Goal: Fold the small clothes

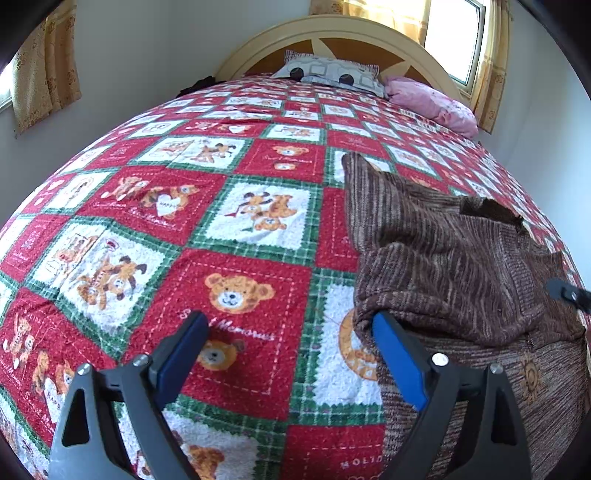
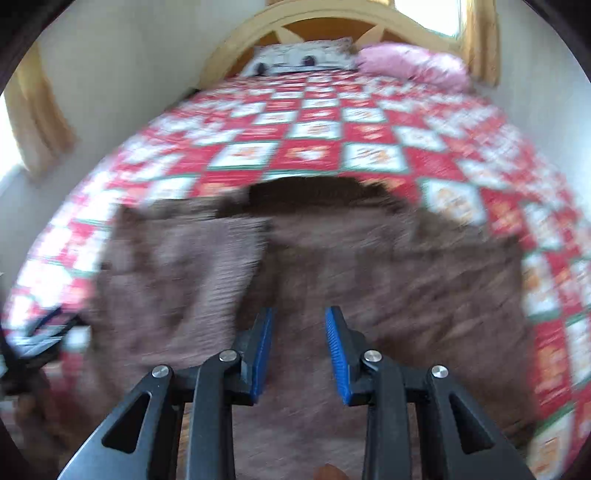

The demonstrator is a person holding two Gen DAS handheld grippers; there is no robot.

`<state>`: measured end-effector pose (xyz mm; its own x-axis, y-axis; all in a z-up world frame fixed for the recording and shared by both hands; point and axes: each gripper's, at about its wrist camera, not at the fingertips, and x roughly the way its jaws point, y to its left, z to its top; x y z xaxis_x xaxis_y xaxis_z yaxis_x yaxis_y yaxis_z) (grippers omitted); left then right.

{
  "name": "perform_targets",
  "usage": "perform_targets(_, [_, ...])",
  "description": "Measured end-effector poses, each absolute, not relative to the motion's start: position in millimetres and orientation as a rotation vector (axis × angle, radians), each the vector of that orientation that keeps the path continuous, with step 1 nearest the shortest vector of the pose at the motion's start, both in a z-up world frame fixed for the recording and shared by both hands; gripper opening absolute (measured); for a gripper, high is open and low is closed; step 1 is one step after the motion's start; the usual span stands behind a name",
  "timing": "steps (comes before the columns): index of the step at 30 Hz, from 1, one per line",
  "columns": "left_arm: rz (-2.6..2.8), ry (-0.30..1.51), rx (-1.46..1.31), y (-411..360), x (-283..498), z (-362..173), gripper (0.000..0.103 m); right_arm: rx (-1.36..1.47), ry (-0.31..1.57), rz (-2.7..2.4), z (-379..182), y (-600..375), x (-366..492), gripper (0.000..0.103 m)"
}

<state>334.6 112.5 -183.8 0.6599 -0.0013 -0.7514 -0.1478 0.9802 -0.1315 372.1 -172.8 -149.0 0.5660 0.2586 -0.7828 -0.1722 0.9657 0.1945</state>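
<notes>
A small brown striped knit sweater point(image 1: 443, 258) lies on the red, white and green teddy-bear quilt point(image 1: 240, 206), with one side lapped over its body. My left gripper point(image 1: 291, 321) hangs open and wide over the quilt. Its right fingertip sits at the sweater's left edge and nothing is between the pads. In the blurred right wrist view, my right gripper point(image 2: 300, 314) hovers over the middle of the sweater point(image 2: 369, 266). Its blue pads stand a narrow gap apart and no cloth is pinched between them.
The quilt point(image 2: 314, 147) covers the whole bed. A patterned pillow point(image 1: 332, 72) and a pink pillow point(image 1: 432, 101) lie against the curved wooden headboard point(image 1: 332, 33). Walls run close along both sides, with curtained windows point(image 1: 454, 37).
</notes>
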Motion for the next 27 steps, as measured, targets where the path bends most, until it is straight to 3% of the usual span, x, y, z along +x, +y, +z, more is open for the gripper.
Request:
perform_targets(7, [0.084,0.836,-0.176,112.1,331.3,-181.6,0.093,0.089,1.019,0.326,-170.4,-140.4,360.3,0.031])
perform_targets(8, [0.084,0.833,-0.182,113.4,330.7,-181.2,0.093,0.092,1.018,0.331,-170.7,-139.8,359.3,0.021])
perform_targets(9, [0.083,0.832,-0.188,114.5,330.3,-181.1,0.093,0.081,1.012,0.331,-169.2,-137.6,357.0,0.003])
perform_targets(14, [0.081,0.837,-0.178,110.6,328.8,-181.4,0.093,0.030,0.932,0.291,-151.2,-145.3,345.4,0.003])
perform_targets(21, [0.071,0.838,-0.164,107.0,328.5,-181.1,0.096,0.029,0.955,0.237,-168.1,-162.7,354.3,0.003])
perform_targets(27, [0.088,0.757,-0.236,119.9,320.2,-172.4,0.097,-0.071,0.906,0.157,-158.1,-159.4,342.7,0.004])
